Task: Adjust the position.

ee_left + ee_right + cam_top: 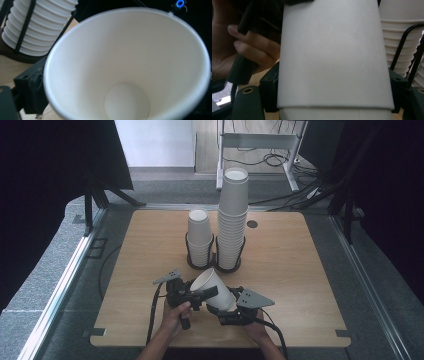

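The right gripper (225,309) pinches a white paper cup (212,287) by its sides, near the front edge of the table (305,285), tilted with the mouth toward the left. The left gripper (202,296) is at the cup's rim with its jaws spread and not pressing. Two cup stacks (222,227) stand in black holders just behind; the table is free on both sides.
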